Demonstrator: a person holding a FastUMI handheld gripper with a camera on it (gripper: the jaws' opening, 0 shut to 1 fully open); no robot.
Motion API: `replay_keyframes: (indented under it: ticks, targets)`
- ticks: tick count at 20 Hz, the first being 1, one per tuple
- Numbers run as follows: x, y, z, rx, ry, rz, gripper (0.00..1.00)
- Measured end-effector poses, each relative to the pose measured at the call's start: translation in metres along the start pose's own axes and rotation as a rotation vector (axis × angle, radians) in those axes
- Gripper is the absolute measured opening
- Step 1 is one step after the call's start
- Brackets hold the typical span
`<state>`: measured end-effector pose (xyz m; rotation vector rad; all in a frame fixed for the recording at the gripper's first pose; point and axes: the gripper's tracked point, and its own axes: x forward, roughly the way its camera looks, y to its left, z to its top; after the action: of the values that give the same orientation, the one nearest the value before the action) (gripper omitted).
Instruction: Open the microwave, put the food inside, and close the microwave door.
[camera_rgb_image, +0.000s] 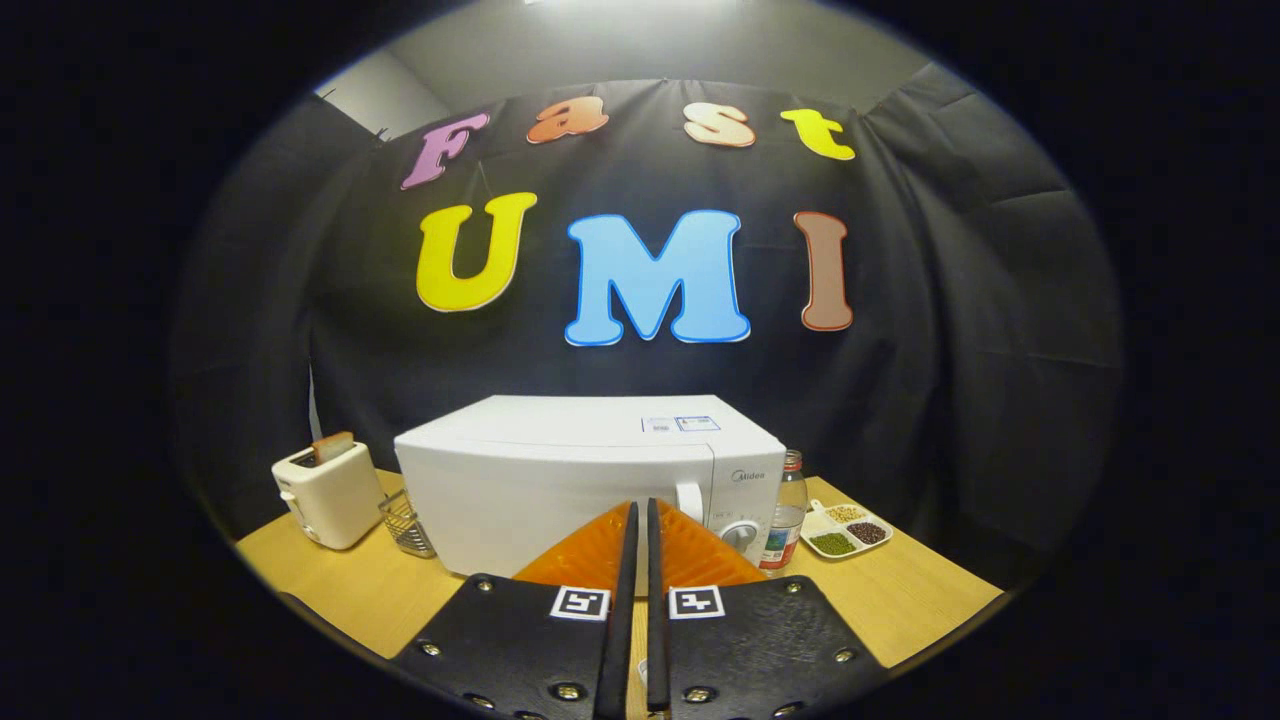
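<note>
A single white microwave (560, 480) sits in the middle of the pale wooden table (930, 600), a smooth boxy thing with rounded top edges, its door closed. On its right side there is a vertical white handle and a round dial below it, with the brand "Midea" printed in grey near the upper corner. Two small stickers lie on its top, too small to read.

The hand-held gripper (640, 520) hangs just in front of the microwave door, its two flat fingers nearly together with only a thin slit between them, gripping nothing. Each finger carries one square black-and-white marker tag at its base, bolted to a dark textured plate.

To the left of the microwave stands one cream toaster (325, 495), rounded at the corners, with one slice of toast (333, 446) poking out of its slot. Between toaster and microwave is one small wire mesh basket (405, 522). On the right, touching close beside the microwave, stands one clear bottle (789, 510) with a red cap and a label I cannot read. Further right lies one white divided dish (845, 530) holding three sorts of beans: yellow, green and dark.
</note>
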<state>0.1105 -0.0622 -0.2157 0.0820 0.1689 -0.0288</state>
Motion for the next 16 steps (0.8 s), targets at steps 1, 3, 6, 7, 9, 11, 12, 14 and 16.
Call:
replay_keyframes:
  ticks: [1,3,6,7,9,11,12,14,16]
  targets:
    - [-0.012,0.001,0.014,-0.007,-0.022,-0.001,0.07]
    - [-0.036,0.006,0.039,-0.020,-0.056,0.011,0.07]
    - [-0.068,0.010,0.067,-0.030,-0.086,0.013,0.07]
    - [-0.077,0.009,0.077,-0.033,-0.099,0.010,0.07]
    - [-0.091,0.007,0.094,-0.043,-0.134,-0.008,0.07]
    - [-0.104,0.003,0.107,-0.047,-0.160,-0.027,0.08]
    - [-0.110,0.009,0.111,-0.053,-0.161,-0.014,0.09]
    - [-0.114,0.012,0.119,-0.067,-0.152,-0.007,0.09]
    - [-0.114,0.016,0.126,-0.040,-0.146,0.012,0.09]
